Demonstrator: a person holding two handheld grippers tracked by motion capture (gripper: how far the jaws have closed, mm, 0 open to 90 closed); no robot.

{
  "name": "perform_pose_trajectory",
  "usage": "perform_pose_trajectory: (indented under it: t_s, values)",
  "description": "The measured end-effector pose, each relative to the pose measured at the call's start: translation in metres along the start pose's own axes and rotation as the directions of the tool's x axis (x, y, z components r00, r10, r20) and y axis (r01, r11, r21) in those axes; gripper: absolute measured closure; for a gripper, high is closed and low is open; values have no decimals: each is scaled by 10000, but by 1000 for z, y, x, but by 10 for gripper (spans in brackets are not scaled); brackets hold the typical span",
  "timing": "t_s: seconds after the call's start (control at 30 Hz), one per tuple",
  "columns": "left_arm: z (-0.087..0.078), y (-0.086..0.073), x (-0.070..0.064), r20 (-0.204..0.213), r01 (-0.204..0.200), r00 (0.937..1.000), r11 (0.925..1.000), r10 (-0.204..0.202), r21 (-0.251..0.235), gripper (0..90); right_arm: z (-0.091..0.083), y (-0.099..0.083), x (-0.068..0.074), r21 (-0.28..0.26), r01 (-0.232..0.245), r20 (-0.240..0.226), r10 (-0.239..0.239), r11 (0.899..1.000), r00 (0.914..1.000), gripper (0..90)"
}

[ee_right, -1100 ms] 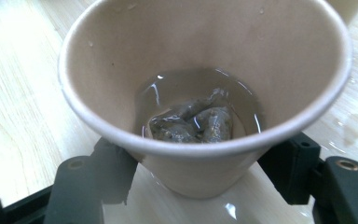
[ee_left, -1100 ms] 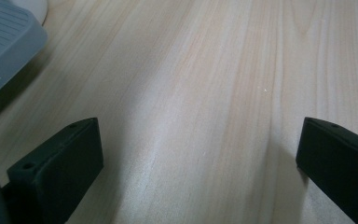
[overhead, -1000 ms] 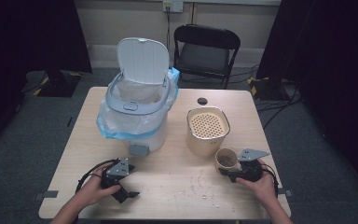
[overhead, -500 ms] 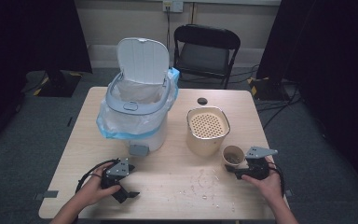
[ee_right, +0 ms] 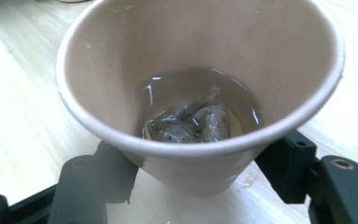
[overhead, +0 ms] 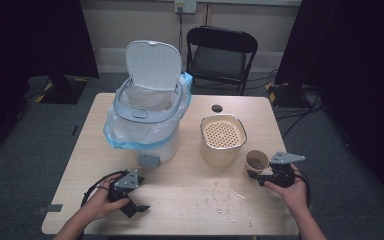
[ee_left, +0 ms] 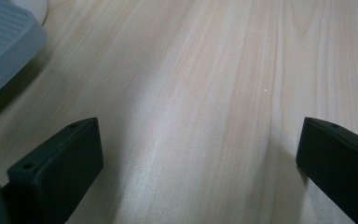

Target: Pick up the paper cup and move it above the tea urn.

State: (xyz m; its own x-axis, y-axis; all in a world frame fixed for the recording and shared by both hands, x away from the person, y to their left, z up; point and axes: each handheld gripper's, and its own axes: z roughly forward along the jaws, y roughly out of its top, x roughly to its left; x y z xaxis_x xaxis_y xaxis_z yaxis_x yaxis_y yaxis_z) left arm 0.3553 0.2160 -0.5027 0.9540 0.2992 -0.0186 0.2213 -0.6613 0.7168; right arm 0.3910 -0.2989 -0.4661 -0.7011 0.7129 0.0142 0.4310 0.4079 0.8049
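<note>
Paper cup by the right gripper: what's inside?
The paper cup holds shallow brownish liquid with a soaked tea bag lying at the bottom. The cup's near wall hides the bottom edge closest to the right gripper, whose fingers flank it.

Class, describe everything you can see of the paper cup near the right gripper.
The paper cup is tan, thin-walled, with a rolled rim, and tapers toward its base. It stands upright on the wooden table, beside the beige perforated-lid container. A little clear liquid and a soaked tea bag lie in its bottom. The right gripper has a black jaw on each side of its lower wall, seemingly gripping it.
</note>
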Motion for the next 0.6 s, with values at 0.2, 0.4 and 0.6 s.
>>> perform_pose_trajectory:
  t_s: [0.2, 0.4, 0.6]
  values:
    - [0, 0, 0, 6, 1, 10000, 10000, -1, 2, 0, -1, 6, -5, -16, -66, 208, 67, 10000, 9998, 366]
    - [0, 0, 0, 1, 0, 10000, 10000, 0, 5, 0, -3, 13, -10, -60, -117, 237, 119, 9999, 9996, 368]
    - [0, 0, 0, 17, 3, 10000, 10000, -3, 8, 0, -4, 17, -17, 50, -102, 404, 100, 9999, 9991, 369]
